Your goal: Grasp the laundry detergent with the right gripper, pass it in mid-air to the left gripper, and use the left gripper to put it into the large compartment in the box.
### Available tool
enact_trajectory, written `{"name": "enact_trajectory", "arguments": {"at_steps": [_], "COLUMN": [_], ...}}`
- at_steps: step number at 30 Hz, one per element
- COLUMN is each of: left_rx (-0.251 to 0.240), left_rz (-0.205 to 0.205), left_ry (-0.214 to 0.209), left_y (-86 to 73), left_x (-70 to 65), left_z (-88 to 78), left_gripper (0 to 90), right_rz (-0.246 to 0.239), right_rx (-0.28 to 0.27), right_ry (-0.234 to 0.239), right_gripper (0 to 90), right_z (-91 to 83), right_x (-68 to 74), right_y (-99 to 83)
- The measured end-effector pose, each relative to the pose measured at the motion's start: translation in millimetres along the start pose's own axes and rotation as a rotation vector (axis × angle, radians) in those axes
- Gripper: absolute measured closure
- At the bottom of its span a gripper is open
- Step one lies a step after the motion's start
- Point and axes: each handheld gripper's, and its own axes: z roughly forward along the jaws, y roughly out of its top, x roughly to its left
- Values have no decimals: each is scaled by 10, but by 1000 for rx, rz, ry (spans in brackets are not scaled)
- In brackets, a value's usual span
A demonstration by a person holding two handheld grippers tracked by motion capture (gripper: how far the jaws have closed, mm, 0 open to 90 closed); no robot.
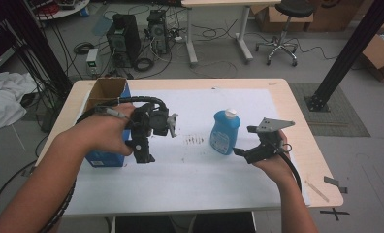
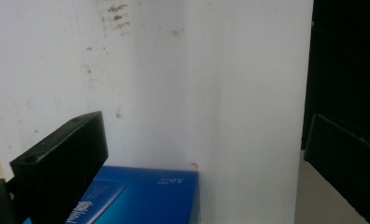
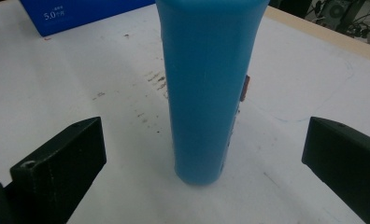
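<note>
A blue bottle [image 1: 225,132] with a white cap stands upright on the white sheet [image 1: 195,170], right of centre. My right gripper [image 1: 242,149] is just to its right, open. In the right gripper view the bottle [image 3: 206,93] stands ahead between the spread jaws of the right gripper [image 3: 204,140], and neither jaw touches it. An open blue cardboard box [image 1: 105,104] stands at the table's left. My left gripper [image 1: 141,150] hovers beside the box's right side, open and holding nothing. In the left gripper view the box [image 2: 145,196] lies low, near the left jaw of the left gripper [image 2: 206,140].
Brown smudges [image 1: 195,141] mark the sheet between box and bottle. Tape strips [image 1: 334,182] lie at the table's near right corner. On the floor beyond are computer towers [image 1: 124,39], a desk, a chair [image 1: 284,29], a black post [image 1: 345,58] and cardboard boxes.
</note>
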Motion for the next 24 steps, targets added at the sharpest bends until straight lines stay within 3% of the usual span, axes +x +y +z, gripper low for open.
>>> {"name": "enact_trajectory", "arguments": {"at_steps": [24], "left_rx": [7], "left_rz": [-9], "left_ry": [-8], "left_y": [-5], "left_x": [3], "left_z": [51], "left_gripper": [1], "right_rz": [69], "right_rx": [-108], "right_ry": [-22], "right_gripper": [0], "right_z": [438], "right_x": [13], "right_y": [-151]}}
